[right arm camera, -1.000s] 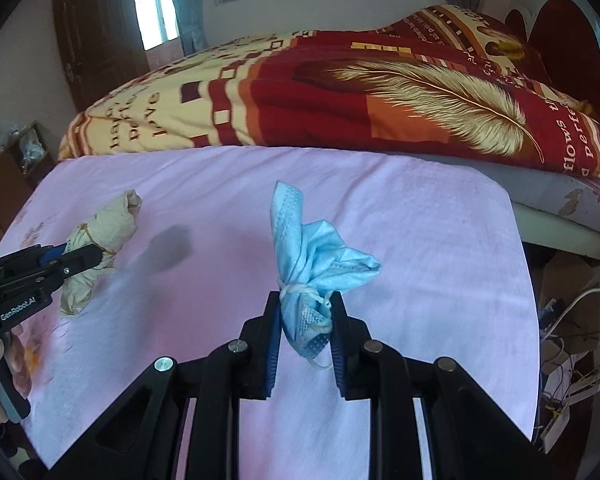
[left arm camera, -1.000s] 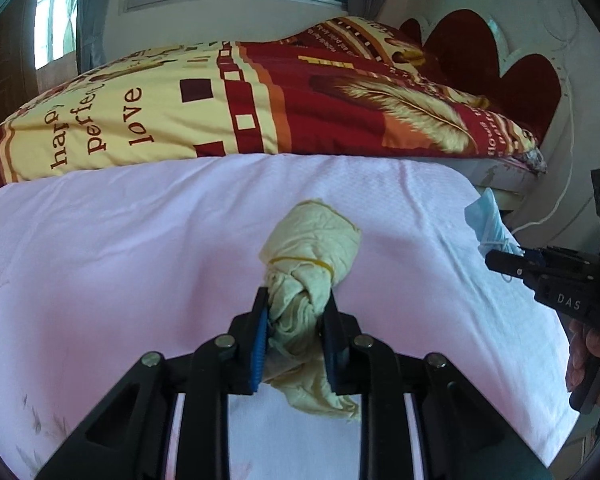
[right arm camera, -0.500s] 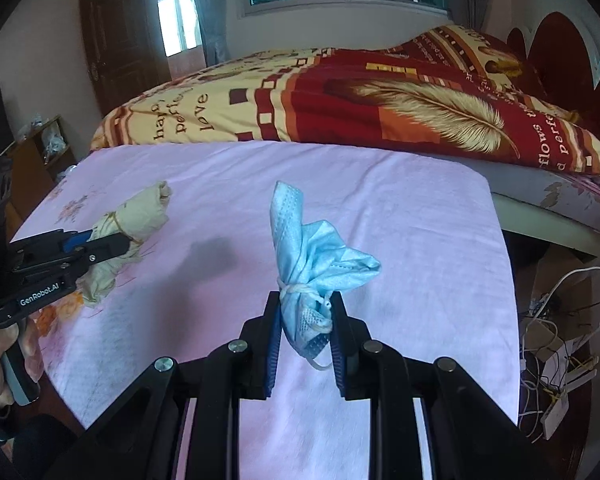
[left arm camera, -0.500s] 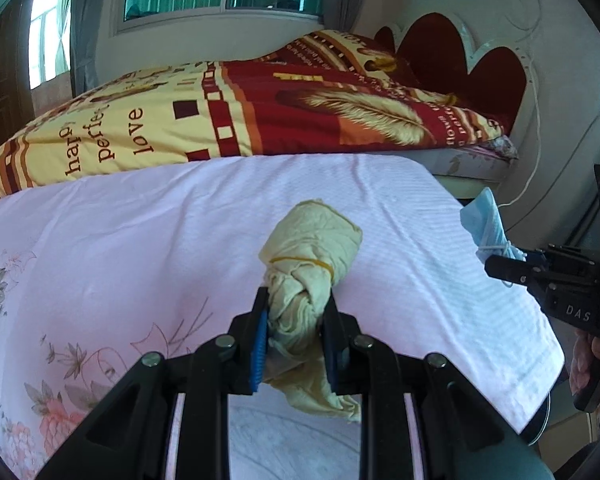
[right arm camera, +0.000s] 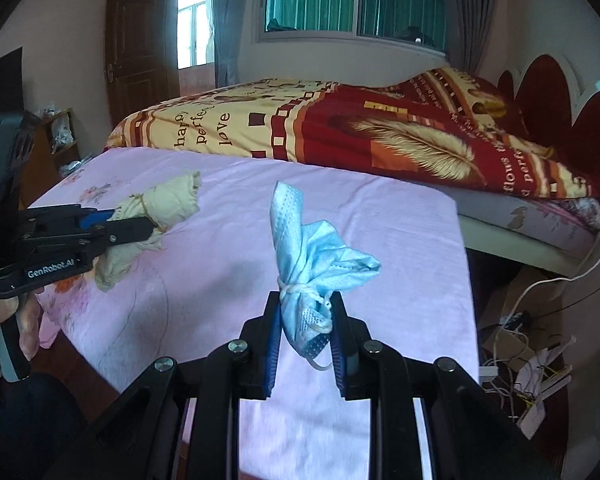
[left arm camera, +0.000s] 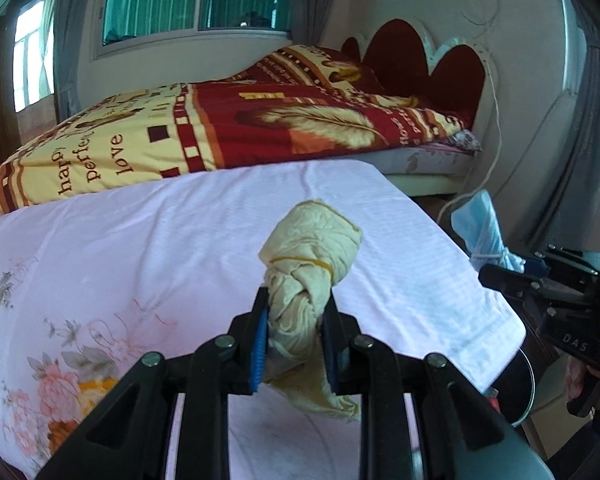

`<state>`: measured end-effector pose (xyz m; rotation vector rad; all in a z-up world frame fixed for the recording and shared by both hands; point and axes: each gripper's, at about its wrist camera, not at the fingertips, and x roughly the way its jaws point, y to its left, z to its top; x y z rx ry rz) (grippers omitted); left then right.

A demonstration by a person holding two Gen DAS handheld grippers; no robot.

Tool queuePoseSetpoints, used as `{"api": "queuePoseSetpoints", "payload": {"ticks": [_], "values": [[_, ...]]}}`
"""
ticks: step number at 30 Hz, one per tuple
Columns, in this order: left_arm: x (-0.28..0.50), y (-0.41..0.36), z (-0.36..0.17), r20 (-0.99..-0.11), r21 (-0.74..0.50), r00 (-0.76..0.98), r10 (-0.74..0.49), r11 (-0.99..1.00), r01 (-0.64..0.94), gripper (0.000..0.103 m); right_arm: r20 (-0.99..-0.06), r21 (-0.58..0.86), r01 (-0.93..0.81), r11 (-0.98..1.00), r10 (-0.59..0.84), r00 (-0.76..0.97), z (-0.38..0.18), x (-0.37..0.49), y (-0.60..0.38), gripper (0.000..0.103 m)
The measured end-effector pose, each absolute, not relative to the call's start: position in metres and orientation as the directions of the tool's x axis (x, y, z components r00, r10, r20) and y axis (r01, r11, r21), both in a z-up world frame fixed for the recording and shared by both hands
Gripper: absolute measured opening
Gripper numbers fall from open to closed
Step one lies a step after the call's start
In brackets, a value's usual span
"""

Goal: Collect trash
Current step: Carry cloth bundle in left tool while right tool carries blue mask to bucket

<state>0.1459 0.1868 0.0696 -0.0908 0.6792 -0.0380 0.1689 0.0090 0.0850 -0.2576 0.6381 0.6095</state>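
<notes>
The left gripper clamped a crumpled beige cloth wad, rubber-banded. The right gripper clamped a knotted blue mask. Both had risen higher above the smooth pink sheet than 1 second earlier.

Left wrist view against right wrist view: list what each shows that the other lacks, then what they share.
Only the left wrist view shows the front of the left claw, shut on the yellow rag.

Only the right wrist view shows the brown door, the tangle of cables on the floor, and the front of the right claw, shut on the blue mask.

Both show the pink sheet, the red and yellow quilt and both pieces of trash.
</notes>
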Motion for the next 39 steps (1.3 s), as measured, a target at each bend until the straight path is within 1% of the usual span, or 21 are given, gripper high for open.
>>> {"api": "queuePoseSetpoints", "payload": {"ticks": [8,11,20,26,39], "values": [[0.134,0.141,0.063,-0.635,-0.107,0.760,-0.138,0.990,0.091,0.025,-0.609,-0.043,-0.558,0.829,0.421,0.672,0.085,0.136,-0.031,0.024],[0.132,0.121,0.061,-0.635,-0.087,0.758,-0.149,0.989,0.121,0.025,-0.601,-0.032,-0.534,0.845,0.411,0.685,0.085,0.125,-0.051,0.024],[0.123,0.068,0.059,-0.633,-0.090,0.740,-0.230,0.970,0.224,0.025,-0.576,-0.005,-0.441,0.897,0.358,0.735,0.088,0.095,-0.115,0.024],[0.116,0.028,0.058,-0.624,-0.078,0.728,-0.283,0.950,0.302,0.025,-0.565,0.038,-0.359,0.933,0.316,0.762,0.086,0.078,-0.159,0.024],[0.103,-0.050,0.045,-0.611,-0.133,0.670,-0.421,0.889,0.437,0.025,-0.604,0.069,-0.169,0.983,0.176,0.777,0.047,0.052,-0.262,0.024]]}}
